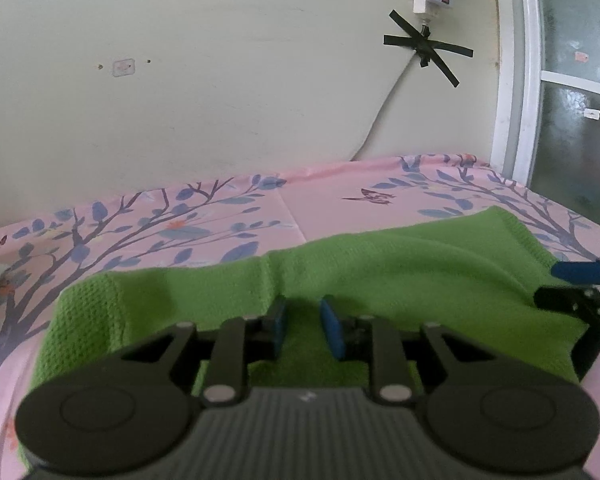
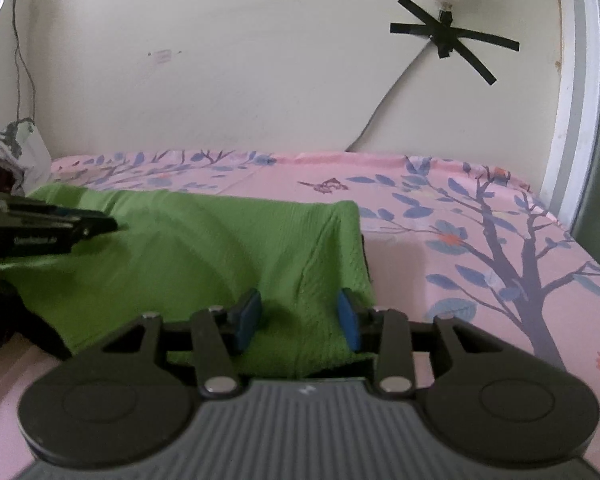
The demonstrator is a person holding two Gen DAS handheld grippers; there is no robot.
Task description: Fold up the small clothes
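Left hand-held gripper [image 1: 303, 326] & right hand-held gripper [image 2: 298, 322], jaws spread w/ green knit garment [image 2: 204, 248] between pads, not pinched. Garment lies bunched on floral bed sheet [image 2: 480, 240]; fold looks partly done, flattening left.

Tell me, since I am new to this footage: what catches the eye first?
A bright green cloth lies rumpled on a pink sheet printed with blue-leaved trees. Both the left hand-held gripper and the right hand-held gripper sit open over its near edge. On the wall behind, black tape crosses over a cable.
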